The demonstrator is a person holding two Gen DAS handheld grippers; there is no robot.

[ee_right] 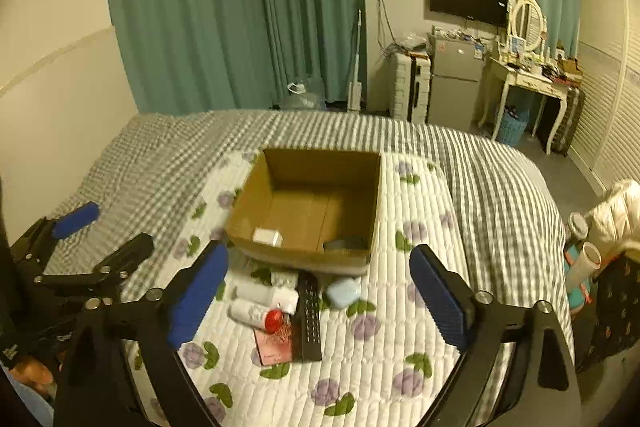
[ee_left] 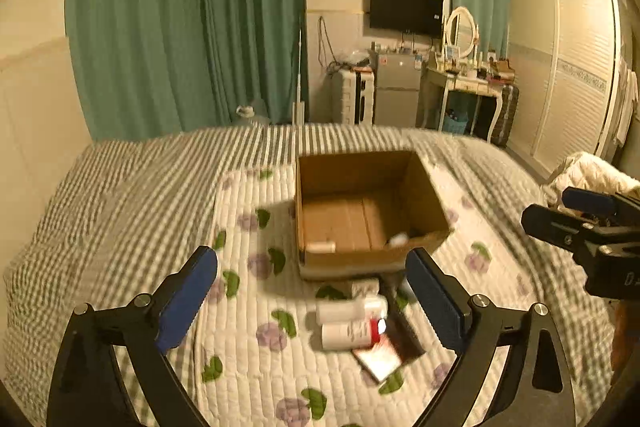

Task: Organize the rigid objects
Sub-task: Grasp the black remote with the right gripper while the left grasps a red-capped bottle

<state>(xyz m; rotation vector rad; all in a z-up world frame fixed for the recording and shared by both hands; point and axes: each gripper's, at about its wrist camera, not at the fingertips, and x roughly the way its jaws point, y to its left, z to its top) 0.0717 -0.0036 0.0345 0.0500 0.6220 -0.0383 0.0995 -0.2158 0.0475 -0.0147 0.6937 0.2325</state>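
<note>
An open cardboard box (ee_left: 424,203) (ee_right: 248,203) stands on the floral quilt, with a small white object (ee_right: 267,237) and a grey item inside. In front of it lie two white bottles (ee_right: 256,293) (ee_left: 348,311), one with a red cap (ee_right: 273,319), a black remote (ee_right: 310,315), a light blue case (ee_right: 343,291) and a pink card (ee_right: 274,347). My left gripper (ee_left: 312,291) is open and empty above the bottles. My right gripper (ee_right: 320,291) is open and empty above the pile. Each gripper shows in the other's view, the right one (ee_left: 592,223) and the left one (ee_right: 104,231).
The bed has a grey striped cover (ee_right: 480,163) under the quilt. White bedding (ee_left: 588,171) and bottles (ee_right: 578,227) are at the right edge. A fridge (ee_right: 456,83), dressing table and wardrobe stand beyond the bed.
</note>
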